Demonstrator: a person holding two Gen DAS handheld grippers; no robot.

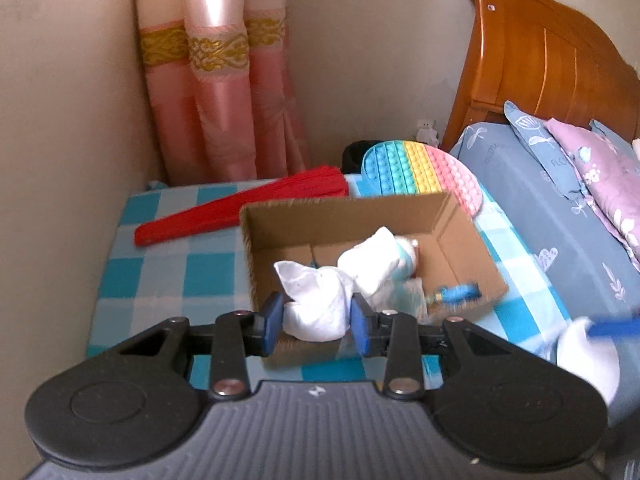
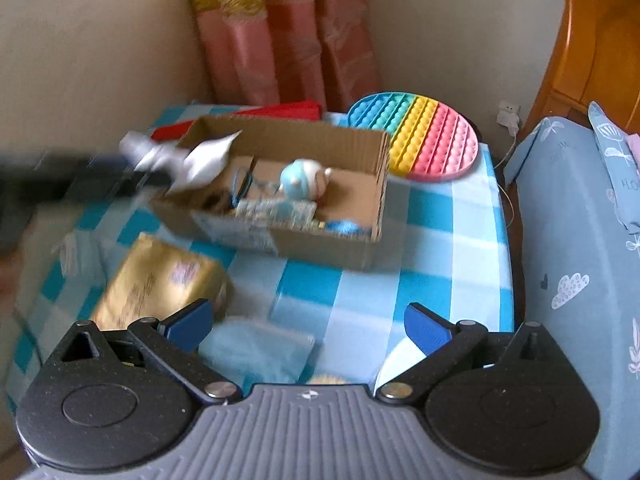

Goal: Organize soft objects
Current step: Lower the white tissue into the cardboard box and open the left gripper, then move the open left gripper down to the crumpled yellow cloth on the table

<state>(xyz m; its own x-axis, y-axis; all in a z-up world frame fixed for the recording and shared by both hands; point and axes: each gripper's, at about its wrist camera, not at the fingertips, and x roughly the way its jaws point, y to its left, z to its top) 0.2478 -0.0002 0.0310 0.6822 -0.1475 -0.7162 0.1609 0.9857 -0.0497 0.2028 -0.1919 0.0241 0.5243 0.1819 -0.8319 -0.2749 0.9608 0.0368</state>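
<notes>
In the left wrist view, the left gripper [image 1: 316, 316] pinched a crumpled white cloth [image 1: 316, 300] between its blue pads, holding it just over the near wall of an open cardboard box [image 1: 344, 216]. The box stood on a blue-checked table [image 1: 172, 272]; a small blue-and-white toy [image 1: 406, 258] lay inside it. Behind the box lay a red fan [image 1: 240, 210] and a rainbow bubble mat [image 1: 420, 176]. A bed with a blue sheet [image 1: 532, 216] and a wooden headboard [image 1: 548, 52] stood to the right, pink curtains [image 1: 216, 80] in the corner.

In the right wrist view, the right gripper [image 2: 310, 326] hung wide open with nothing between its pads, above the checked table [image 2: 360, 280]. A gold packet [image 2: 160, 284] lay just beside its left pad, a pale blue cloth [image 2: 256, 348] beneath it. Farther off, the blurred left gripper held the white cloth [image 2: 188, 158] at the box's [image 2: 332, 248] left end; the toy [image 2: 300, 180] sat inside, the bubble mat [image 2: 424, 136] behind.
</notes>
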